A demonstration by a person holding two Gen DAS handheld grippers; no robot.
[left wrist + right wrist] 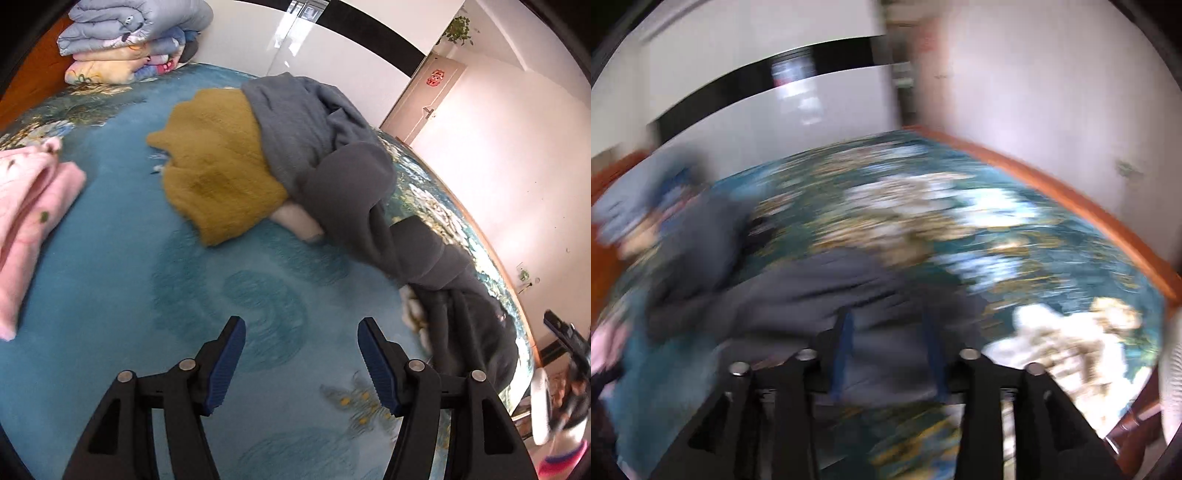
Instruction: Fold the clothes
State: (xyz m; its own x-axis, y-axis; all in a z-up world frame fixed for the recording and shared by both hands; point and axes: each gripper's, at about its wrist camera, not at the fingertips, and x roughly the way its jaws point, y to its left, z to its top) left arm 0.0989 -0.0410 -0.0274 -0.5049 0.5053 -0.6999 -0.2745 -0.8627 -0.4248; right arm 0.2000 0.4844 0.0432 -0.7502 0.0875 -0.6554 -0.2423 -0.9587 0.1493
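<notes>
Left wrist view: picking stage, no garment yet taken from heap on blue patterned bedspread (110, 258). Left gripper (299, 365) spread wide, empty, above bare cover. Next: reach for crumpled dark grey fleece garment (388, 221), rumpled beside mustard knit sweater (218, 166). Right gripper (890, 354) blurred, jaws apart, grey fleece (812, 288) between; actual grasp undeterminable.

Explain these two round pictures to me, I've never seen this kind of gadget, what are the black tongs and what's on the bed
A person holds one hand tool in each hand; a fisheye camera on each looks along its fingers. The left view shows the left tongs open and empty over a blue bedspread, with a mustard sweater, a dark grey garment and a folded pink garment. The right view is blurred: the right tongs look open over grey cloth, and whether they touch it is unclear.
</notes>
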